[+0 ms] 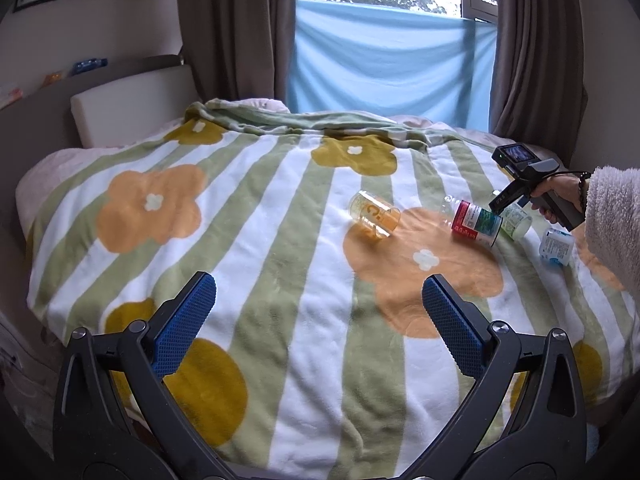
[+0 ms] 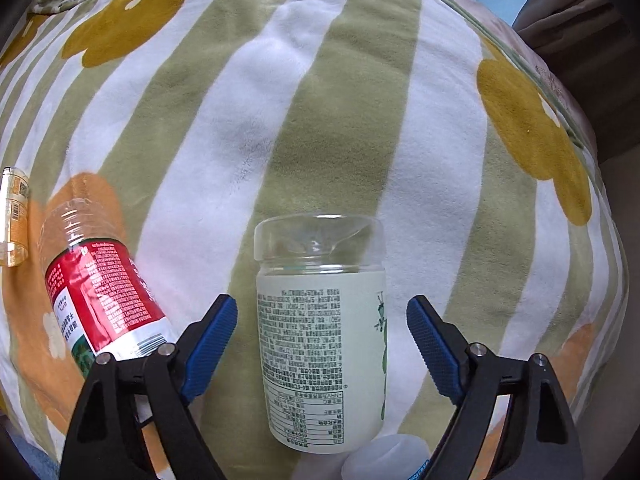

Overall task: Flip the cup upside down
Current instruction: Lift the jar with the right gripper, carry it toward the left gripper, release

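On the bed, a striped blanket in green and white with orange and mustard flowers carries four containers, all lying on their sides. The cup with the pale green label lies in the right wrist view directly between the fingers of the right gripper, its clear thick base pointing away from the camera. The gripper's blue pads stand wide apart on either side of the cup, with a gap showing on both sides, so nothing is gripped. The cup's label carries dense small print and a table near the bottom, all upside down from this angle and too fine to read (a green figure is drawn along the label's right edge).

Just left of it lies a clear bottle with a red, white and green label; its print is also too small to read. Farther left, at the frame edge, is a clear yellowish cup with a large "C" on it, seen in full from the left wrist. A small white container with blue print lies nearest the person's sleeve.

The left gripper hovers over the blanket well away from everything, its jaws spread wide and empty.
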`<state>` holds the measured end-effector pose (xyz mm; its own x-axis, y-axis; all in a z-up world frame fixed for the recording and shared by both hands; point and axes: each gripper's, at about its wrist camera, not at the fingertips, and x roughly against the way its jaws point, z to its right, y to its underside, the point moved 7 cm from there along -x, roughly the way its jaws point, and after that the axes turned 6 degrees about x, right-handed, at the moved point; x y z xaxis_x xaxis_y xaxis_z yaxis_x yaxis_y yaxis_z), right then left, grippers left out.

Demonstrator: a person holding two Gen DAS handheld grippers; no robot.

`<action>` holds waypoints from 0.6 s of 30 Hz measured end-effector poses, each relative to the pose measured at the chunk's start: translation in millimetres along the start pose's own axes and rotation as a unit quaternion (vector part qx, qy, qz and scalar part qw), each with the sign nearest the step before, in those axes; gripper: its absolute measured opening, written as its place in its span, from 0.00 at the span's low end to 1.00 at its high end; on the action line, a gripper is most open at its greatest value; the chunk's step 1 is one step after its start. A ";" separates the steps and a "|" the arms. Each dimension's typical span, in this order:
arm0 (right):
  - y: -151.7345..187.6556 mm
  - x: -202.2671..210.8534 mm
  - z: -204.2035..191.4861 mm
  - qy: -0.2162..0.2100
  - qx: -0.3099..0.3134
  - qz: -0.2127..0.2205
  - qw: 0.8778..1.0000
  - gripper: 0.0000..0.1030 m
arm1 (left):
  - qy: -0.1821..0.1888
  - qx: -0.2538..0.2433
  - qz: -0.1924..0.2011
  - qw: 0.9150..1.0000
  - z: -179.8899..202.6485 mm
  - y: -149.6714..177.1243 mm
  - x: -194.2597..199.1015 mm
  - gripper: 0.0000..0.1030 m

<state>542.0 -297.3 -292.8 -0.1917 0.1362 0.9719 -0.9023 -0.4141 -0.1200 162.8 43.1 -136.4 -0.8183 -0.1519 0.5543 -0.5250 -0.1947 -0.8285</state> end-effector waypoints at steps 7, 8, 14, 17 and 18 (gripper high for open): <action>4.0 -4.0 4.4 -0.021 -0.031 0.003 0.999 0.57 | 0.000 0.007 0.000 1.000 -7.4 0.1 2.0 1.00; 4.9 -2.8 4.5 -0.020 -0.031 0.005 0.999 0.57 | 0.000 0.007 0.001 1.000 -7.5 0.1 2.2 1.00; 13.4 26.3 5.8 -0.015 -0.033 0.021 0.999 0.56 | 0.010 0.013 0.008 1.000 -10.8 -1.3 13.8 1.00; 18.3 65.7 -2.9 -0.008 -0.014 0.043 0.999 0.56 | 0.021 0.021 0.009 1.000 -12.2 -1.5 19.7 1.00; 20.6 81.7 -8.5 -0.005 -0.004 0.054 0.998 0.56 | 0.025 0.024 0.009 0.999 -12.5 -1.3 21.6 1.00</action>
<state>504.4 -287.1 -217.6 -0.2846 0.0814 0.9552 -0.8798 -0.4180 -0.2265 142.8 52.2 -124.4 -0.8390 -0.1071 0.5335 -0.4993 -0.2385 -0.8330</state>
